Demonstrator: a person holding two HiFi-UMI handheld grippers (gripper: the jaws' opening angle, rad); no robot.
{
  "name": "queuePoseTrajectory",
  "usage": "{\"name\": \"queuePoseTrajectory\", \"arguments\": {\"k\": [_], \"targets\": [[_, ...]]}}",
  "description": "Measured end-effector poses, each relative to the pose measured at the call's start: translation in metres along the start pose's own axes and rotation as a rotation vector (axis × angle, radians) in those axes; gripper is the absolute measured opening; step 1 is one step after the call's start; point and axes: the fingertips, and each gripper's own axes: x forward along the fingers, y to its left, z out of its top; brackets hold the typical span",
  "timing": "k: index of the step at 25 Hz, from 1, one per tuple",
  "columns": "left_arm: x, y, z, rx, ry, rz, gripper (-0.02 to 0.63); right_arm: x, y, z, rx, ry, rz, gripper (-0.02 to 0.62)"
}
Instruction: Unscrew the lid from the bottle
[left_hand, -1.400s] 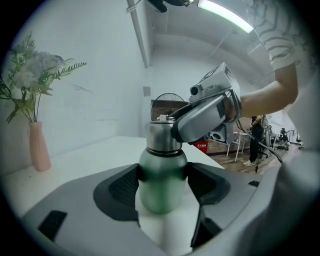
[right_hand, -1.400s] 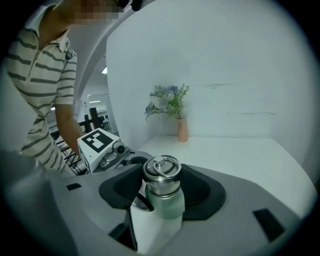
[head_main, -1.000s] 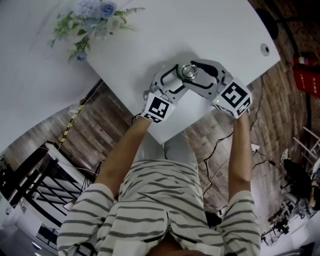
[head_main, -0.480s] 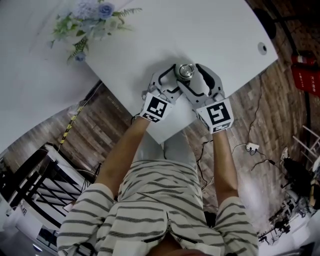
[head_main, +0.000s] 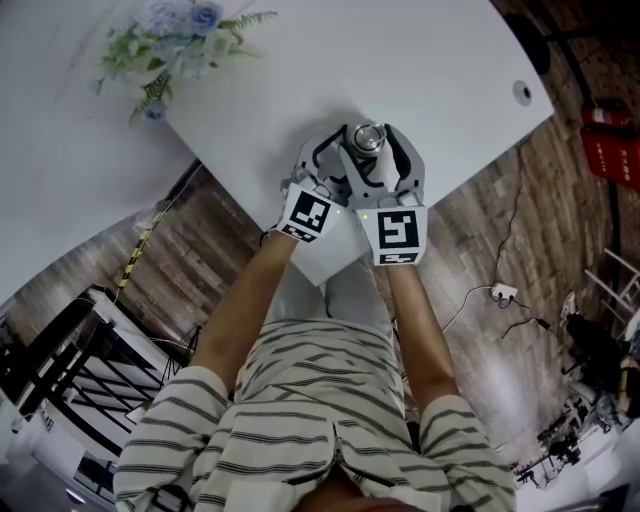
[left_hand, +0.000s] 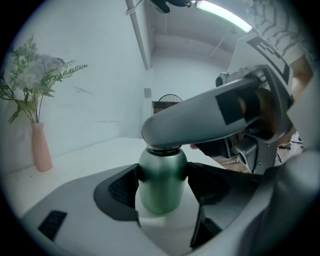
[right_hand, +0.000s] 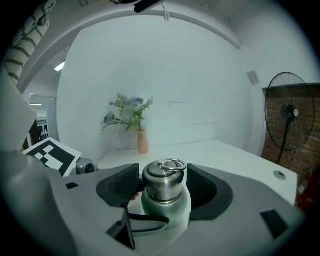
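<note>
Near table (head_main: 450, 90) corner, left gripper (left_hand: 162, 186) clamps bottle (right_hand: 167, 209).

Matt green metal bottle (left_hand: 161, 192), glossy brushed-steel lid (right_hand: 162, 184), smooth white counter (head_main: 440, 90), left claw (left_hand: 162, 186) in matt grey plastic, black textured pads (left_hand: 121, 191), worn wood-plank floor (head_main: 480, 250), striped cloth shirt (head_main: 320, 400).

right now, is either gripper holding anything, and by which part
The left gripper holds the bottle by its green body, just below the shoulder. The right gripper's jaws are closing around the lid, which stands between them, seemingly not yet clamped.
</note>
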Motion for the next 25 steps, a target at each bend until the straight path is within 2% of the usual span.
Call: {"name": "queuePoseTrajectory", "arguments": {"k": [4, 11, 18, 25], "targets": [[0.0003, 0.0002, -0.0008, 0.002, 0.0, 0.003, 0.302, 0.0017, -0.0021, -0.0059, -0.001, 0.013, -0.031, 0.256], [0.0, -0.0005, 0.0005, 0.008, -0.005, 0.002, 0.302, -0.0007, -0.0036, -0.0081, 0.022, 0.017, -0.018, 0.259], [0.0002, -0.0004, 0.001, 0.008, -0.009, -0.003, 0.302, -0.0008, -0.0035, -0.0074, 0.021, 0.005, 0.07, 0.259], [-0.0003, -0.0004, 0.0006, 0.011, -0.008, -0.005, 0.302, -0.0012, -0.0003, -0.0058, -0.025, -0.007, 0.176, 0.26]]}}
